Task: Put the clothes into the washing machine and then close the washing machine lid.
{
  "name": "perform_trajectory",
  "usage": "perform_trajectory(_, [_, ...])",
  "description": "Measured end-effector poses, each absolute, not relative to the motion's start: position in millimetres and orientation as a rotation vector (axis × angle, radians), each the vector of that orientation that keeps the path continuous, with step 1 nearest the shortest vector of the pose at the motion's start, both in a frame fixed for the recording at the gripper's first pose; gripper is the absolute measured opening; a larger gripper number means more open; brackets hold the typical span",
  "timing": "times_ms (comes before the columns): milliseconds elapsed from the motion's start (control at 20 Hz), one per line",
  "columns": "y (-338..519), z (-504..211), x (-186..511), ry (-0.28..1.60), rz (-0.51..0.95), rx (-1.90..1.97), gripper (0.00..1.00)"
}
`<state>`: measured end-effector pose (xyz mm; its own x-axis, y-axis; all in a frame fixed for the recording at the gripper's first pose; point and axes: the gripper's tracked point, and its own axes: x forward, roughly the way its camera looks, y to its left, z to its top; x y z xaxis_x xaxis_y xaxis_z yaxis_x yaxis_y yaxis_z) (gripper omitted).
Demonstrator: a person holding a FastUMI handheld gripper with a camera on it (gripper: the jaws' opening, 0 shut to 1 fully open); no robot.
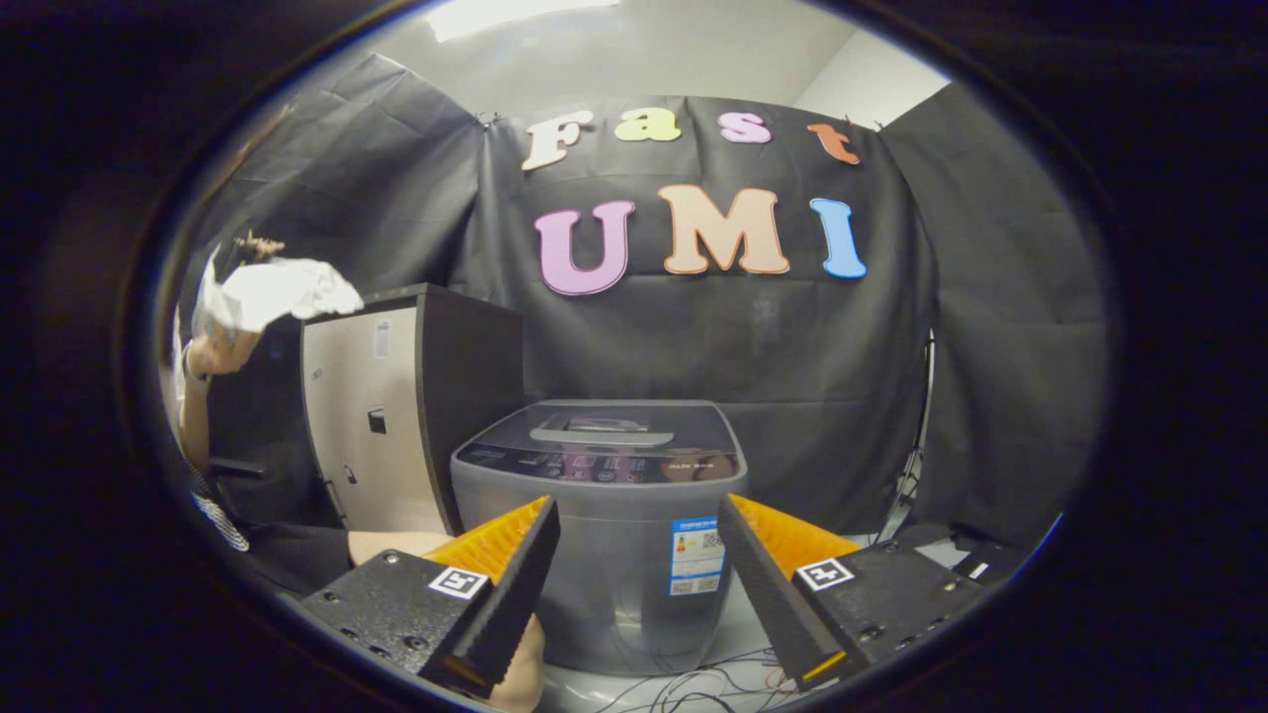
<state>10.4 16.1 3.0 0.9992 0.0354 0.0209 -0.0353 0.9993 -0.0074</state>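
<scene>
Nearest the lens, the gripper (639,584) stood spread wide at the bottom of the frame, its two fingers (515,594) well apart and holding nothing, touching nothing. Each finger's base carried one square marker, two in all.

At the far left, a person's raised hand (223,347) held one bunched white cloth (272,292) in the upper left of the frame; its shape was hard to make out, and whether it was a garment could not be told. That person was cut off by the rim of the view: only a forearm, a patch of patterned sleeve and a bare limb low at the left finger showed.

Right of the hand stood one cabinet (381,416) with a pale door and dark side, left of centre.

At centre, seen between and beyond the fingers, stood one grey top-loading washing machine (604,535). Its lid (604,426) lay flat and closed, so the drum was hidden. One label (695,555) sat on its front, too small to read.

Loose cables (693,688) lay on the floor at bottom centre, partly hidden by the right finger. At the lower right, dark flat shapes on the floor were too dim to identify.
</scene>
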Motion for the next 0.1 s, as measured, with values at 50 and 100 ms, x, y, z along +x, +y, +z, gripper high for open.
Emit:
perform_trajectory(50, [15.9, 3.1, 10.4, -0.020, 0.035, -0.006, 0.97])
perform_trajectory(100, [16.1, 2.6, 10.8, -0.019, 0.035, -0.004, 0.97])
